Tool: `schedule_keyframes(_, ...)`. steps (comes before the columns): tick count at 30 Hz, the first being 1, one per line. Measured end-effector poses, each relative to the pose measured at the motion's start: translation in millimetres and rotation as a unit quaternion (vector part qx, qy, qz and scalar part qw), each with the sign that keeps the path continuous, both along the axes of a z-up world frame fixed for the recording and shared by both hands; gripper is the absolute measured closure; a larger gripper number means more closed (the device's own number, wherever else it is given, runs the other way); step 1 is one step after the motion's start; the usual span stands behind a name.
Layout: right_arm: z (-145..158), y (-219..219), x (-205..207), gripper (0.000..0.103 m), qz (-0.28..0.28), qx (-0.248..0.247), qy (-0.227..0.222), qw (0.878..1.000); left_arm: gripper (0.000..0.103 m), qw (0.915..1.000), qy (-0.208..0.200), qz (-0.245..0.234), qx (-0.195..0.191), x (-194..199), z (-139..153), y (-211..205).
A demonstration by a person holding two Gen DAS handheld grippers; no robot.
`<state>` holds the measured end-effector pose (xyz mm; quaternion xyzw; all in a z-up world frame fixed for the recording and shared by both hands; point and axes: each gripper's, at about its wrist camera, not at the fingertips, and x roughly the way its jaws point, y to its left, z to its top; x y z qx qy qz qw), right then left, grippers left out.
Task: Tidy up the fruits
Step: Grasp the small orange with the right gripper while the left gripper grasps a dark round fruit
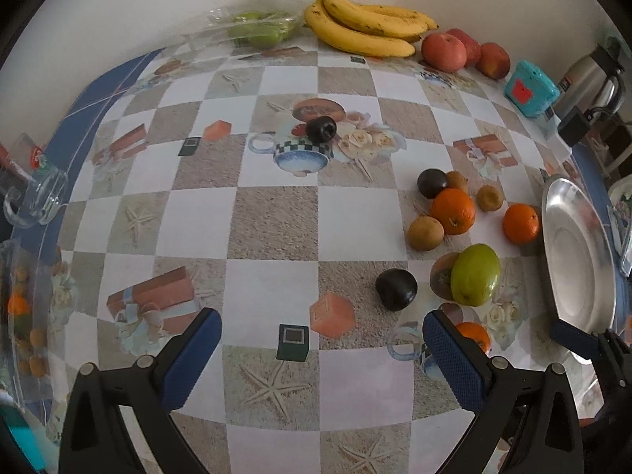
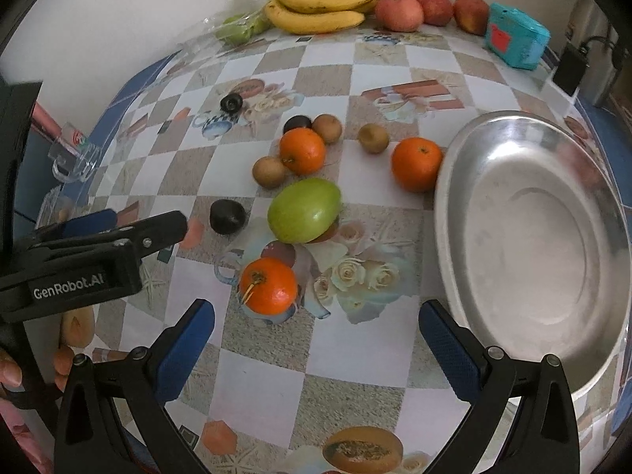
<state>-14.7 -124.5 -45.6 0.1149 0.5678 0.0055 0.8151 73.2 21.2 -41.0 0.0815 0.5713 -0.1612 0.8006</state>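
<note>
**Fruit scattered, steel dish bare as both tongs hang open**

Hovering above a checkered counter (image 2: 355, 359), the right tongs (image 2: 316, 339) stand with their blue pads spread wide, nothing between them. Just ahead of the gap sits an orange (image 2: 268, 285) with its stalk showing; beyond it lies a large green fruit (image 2: 304, 210), and to the left of that a dark plum (image 2: 227, 216). Farther ahead, a second orange (image 2: 302, 150) is ringed by three kiwis and another dark fruit, all close together. A third orange (image 2: 416, 163) rests just beside the rim of a steel dish (image 2: 513, 126), which lies ahead and to the right of the right tongs, its bowl bare.

The left tongs (image 1: 322, 355) are likewise parted and hold nothing. From their wrist view the green fruit (image 1: 475, 274) lies ahead and to the right, with the plum (image 1: 396, 289) near it on the left, and the dish (image 1: 568, 213) at the far right edge. One small dark fruit (image 1: 320, 128) sits alone, well ahead of these tongs.

Along the far wall are a bunch of bananas (image 1: 365, 25), red apples (image 1: 444, 51) and a clear bag of what seem to be green fruits (image 1: 258, 29), though the plastic blurs them. A teal box (image 1: 531, 87) stands to the right of the apples.
</note>
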Motion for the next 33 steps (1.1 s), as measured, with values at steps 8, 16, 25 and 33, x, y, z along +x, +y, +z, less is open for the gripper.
schedule_keyframes(8,-10.9,10.3,5.6,0.0,0.017,-0.006,0.008,1.0,0.0,0.9996,0.012,-0.026,0.01,4.5,-11.5,-13.4)
schedule_keyframes(16,-16.3,14.4,15.3,0.013,0.024,-0.009,0.004,1.0,0.006,0.999,0.005,-0.045,0.003,9.1,-12.5,-28.9)
schedule_keyframes(25,-20.2,16.2,16.3,0.036,0.036,0.004,0.002,0.999,0.039,0.9978,0.023,-0.062,-0.01,12.0,-23.9,-42.6)
schedule_keyframes(33,-22.3,21.8,17.3,0.06,0.057,0.032,0.0,0.998,0.063,0.9973,0.028,-0.065,-0.022,11.8,-27.5,-48.8)
